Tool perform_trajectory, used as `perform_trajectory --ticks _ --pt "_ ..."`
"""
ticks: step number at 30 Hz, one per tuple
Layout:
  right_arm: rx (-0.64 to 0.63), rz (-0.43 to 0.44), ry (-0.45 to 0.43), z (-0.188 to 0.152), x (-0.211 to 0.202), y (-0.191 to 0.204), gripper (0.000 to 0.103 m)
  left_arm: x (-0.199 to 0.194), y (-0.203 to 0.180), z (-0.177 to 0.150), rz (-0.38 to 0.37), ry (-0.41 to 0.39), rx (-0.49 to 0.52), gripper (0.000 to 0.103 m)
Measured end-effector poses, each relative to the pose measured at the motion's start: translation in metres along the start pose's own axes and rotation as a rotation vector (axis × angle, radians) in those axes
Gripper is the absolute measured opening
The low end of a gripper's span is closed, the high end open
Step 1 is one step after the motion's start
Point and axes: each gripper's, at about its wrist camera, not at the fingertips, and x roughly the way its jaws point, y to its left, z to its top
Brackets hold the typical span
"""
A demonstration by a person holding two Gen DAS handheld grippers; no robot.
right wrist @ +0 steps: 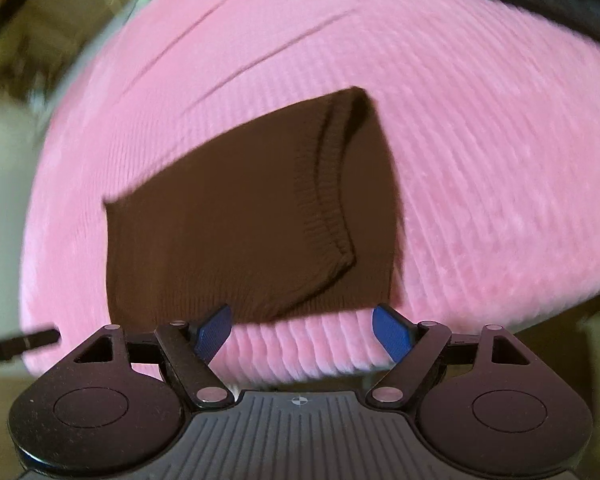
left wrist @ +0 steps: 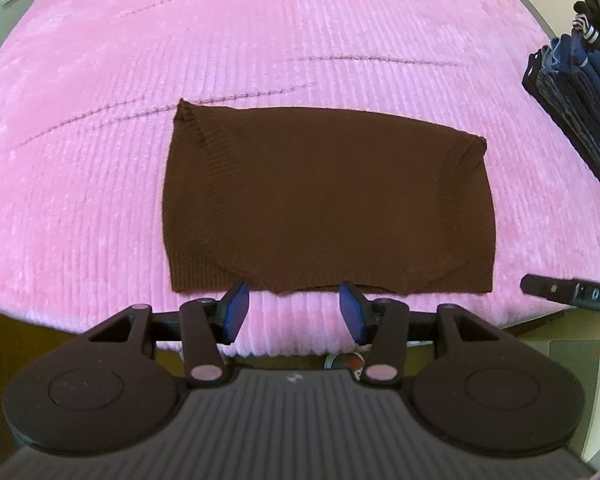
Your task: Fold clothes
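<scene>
Left wrist view: the left tool (left wrist: 294, 314) hangs over the near edge of a bed covered in a pink ribbed blanket (left wrist: 100, 160). Its 2 blue pads (left wrist: 236, 312) stand moderately apart with only blanket showing between them, so it holds nothing. Just beyond the pad tips lies the brown knit sweater (left wrist: 324, 200), already folded into a rough rectangle and lying flat in the middle of the blanket, its ribbed hem toward the tool and a ribbed cuff band at each far corner. At the right edge of the bed sits a stack of folded dark clothes (left wrist: 576, 92), well apart from the sweater. A black finger of the right tool (left wrist: 556, 294) pokes in from the right, near the sweater's near right corner.

Right wrist view: this picture is motion-blurred. The right tool (right wrist: 302, 332) has its blue pads spread wide and empty, above the blanket's (right wrist: 500, 160) near edge. The sweater (right wrist: 240, 220) lies just ahead, seen at a slant, with a curved ribbed band on its right part. The tip of the left tool (right wrist: 24, 342) shows at the far left.
</scene>
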Motion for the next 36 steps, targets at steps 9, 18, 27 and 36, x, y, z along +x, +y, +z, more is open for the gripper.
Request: perform_trajectory --ticks 9,18,27,36 --pt "0.280 0.083 -0.249 -0.009 0.062 -0.077 0.080 0.077 0.051 -0.001 -0.194 -0.034 0.034 0.044" --pt "0.307 0.253 -0.363 -0.031 0.094 -0.101 0.080 0.140 0.102 0.006 -0.433 -0.104 -0.037 0.043" --pt "0.285 0.409 -0.368 -0.041 0.114 -0.101 0.059 0.168 0.130 -0.014 -0.628 -0.215 -0.101 0.043" --pt "0.257 0.279 -0.415 -0.043 0.116 -0.077 0.032 0.156 0.173 -0.068 -0.661 -0.284 -0.231 0.043"
